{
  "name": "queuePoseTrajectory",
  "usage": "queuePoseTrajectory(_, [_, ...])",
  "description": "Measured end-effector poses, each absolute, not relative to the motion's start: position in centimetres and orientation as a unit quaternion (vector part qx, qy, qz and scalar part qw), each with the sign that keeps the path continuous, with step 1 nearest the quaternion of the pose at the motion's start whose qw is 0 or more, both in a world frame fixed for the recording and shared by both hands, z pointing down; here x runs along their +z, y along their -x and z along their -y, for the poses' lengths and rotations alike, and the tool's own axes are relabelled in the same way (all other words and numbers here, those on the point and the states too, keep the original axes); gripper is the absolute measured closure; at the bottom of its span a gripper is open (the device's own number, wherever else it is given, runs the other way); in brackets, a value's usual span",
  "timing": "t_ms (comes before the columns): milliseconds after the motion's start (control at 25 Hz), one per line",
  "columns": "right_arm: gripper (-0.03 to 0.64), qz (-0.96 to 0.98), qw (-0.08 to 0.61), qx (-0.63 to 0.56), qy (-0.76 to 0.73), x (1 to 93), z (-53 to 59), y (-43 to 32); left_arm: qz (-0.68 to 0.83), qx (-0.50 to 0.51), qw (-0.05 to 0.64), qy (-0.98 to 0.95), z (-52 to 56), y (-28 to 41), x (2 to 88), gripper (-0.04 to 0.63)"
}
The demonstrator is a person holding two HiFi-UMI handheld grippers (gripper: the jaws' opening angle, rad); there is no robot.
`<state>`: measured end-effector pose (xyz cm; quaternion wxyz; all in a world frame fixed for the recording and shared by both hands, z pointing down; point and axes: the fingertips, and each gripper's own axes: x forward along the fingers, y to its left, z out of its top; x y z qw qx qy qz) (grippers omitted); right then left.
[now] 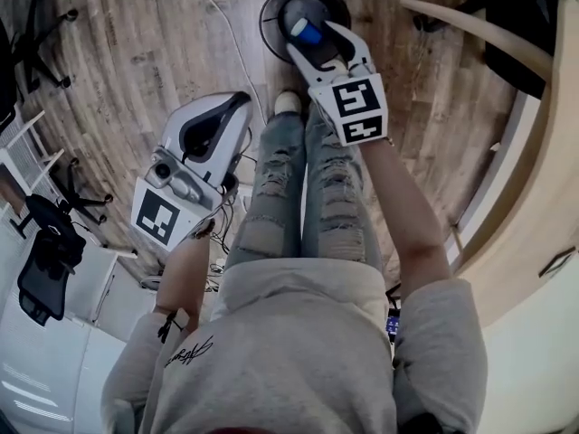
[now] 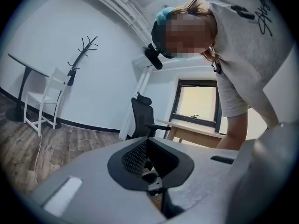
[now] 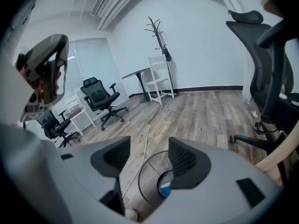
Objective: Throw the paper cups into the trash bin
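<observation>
Rec: Grey sweatshirt (image 1: 298,333) fills the bottom of the head view. Cup status?

Chk: One paper cup (image 1: 306,31), blue and white, lies inside the trash bin (image 1: 271,7), directly below the right gripper (image 1: 322,51). That gripper's jaws stand wide apart with nothing between them.

Rec: And the left gripper (image 1: 233,108)?

Chk: Jaws pressed together, empty. It is held at the person's left side, well apart from the bin.

Rec: Count?

Chk: One cup, one bin, two grippers. No further cup in view — judged done for this cup. Whether any remain elsewhere cannot be told.
</observation>
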<state>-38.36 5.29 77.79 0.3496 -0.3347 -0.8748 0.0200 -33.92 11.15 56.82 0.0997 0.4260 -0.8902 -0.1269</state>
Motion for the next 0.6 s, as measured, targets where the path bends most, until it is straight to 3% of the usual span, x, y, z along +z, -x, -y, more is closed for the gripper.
queuePoseTrajectory(600, [0.359, 0.911, 0.236, 0.016, 0.338, 59.7, -4.8, 39.2, 0.892, -0.127, 0.07, -0.429, -10.9, 33.6, 48.6, 0.592])
